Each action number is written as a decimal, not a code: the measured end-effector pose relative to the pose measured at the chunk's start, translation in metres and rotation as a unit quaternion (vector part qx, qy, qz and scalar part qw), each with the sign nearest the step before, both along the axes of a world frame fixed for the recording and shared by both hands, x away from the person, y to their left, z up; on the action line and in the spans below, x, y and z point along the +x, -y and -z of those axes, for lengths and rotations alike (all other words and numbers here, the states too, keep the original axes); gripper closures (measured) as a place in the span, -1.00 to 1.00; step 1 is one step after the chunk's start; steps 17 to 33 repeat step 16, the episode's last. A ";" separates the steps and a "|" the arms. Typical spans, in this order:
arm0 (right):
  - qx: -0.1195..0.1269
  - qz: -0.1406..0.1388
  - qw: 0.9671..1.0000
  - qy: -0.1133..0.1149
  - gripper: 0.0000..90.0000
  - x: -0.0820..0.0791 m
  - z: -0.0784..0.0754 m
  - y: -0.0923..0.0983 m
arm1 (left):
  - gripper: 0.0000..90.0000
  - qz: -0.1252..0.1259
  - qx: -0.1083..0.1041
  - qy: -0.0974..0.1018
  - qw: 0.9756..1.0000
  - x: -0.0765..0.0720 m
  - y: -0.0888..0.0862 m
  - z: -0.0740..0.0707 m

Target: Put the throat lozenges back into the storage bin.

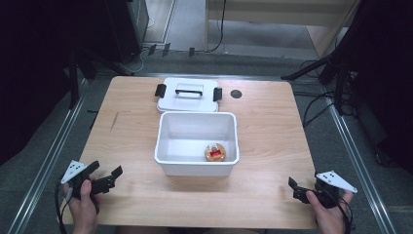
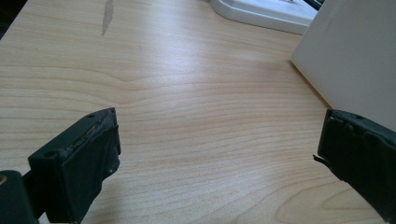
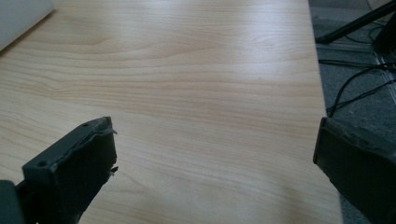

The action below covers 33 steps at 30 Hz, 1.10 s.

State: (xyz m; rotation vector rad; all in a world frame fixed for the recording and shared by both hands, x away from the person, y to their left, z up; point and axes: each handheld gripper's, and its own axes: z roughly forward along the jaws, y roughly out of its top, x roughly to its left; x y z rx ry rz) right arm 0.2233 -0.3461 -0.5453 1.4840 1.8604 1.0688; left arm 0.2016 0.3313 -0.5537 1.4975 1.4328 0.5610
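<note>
A white plastic bin (image 1: 197, 168) stands open at the middle of the wooden table (image 1: 272, 146). Inside it, near the front right corner, lies a small round tan object with a red label (image 1: 215, 152). The bin's white lid (image 1: 189, 102), with a black handle and two black clasps, lies flat just behind it. My left gripper (image 1: 113, 178) rests open at the front left, held by a hand, well clear of the bin. In its own view the left gripper (image 2: 217, 140) holds nothing, with the bin wall (image 2: 355, 56) ahead on the right. My right gripper (image 1: 295, 190) is open at the front right, and the right gripper (image 3: 215, 140) is empty over bare wood.
A dark round hole (image 1: 236, 94) sits in the tabletop beside the lid. A grey scuff (image 2: 107, 16) marks the wood at far left. The table's right edge (image 3: 327, 93) runs close to my right gripper, with cables (image 3: 355, 79) on the floor beyond.
</note>
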 end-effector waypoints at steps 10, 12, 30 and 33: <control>0.032 0.034 0.998 0.035 -1.00 -0.012 0.001 0.009 | -1.00 0.001 0.000 0.000 1.000 0.000 0.000 0.000; 0.043 0.040 0.998 0.028 -1.00 -0.011 0.001 0.012 | -1.00 0.002 -0.002 0.003 1.000 0.000 0.000 0.000; 0.039 0.040 0.998 0.014 -1.00 -0.008 0.002 0.011 | -1.00 0.004 0.000 0.006 1.000 -0.001 0.000 0.000; 0.039 0.040 0.998 0.014 -1.00 -0.008 0.002 0.011 | -1.00 0.004 0.000 0.006 1.000 -0.001 0.000 0.000</control>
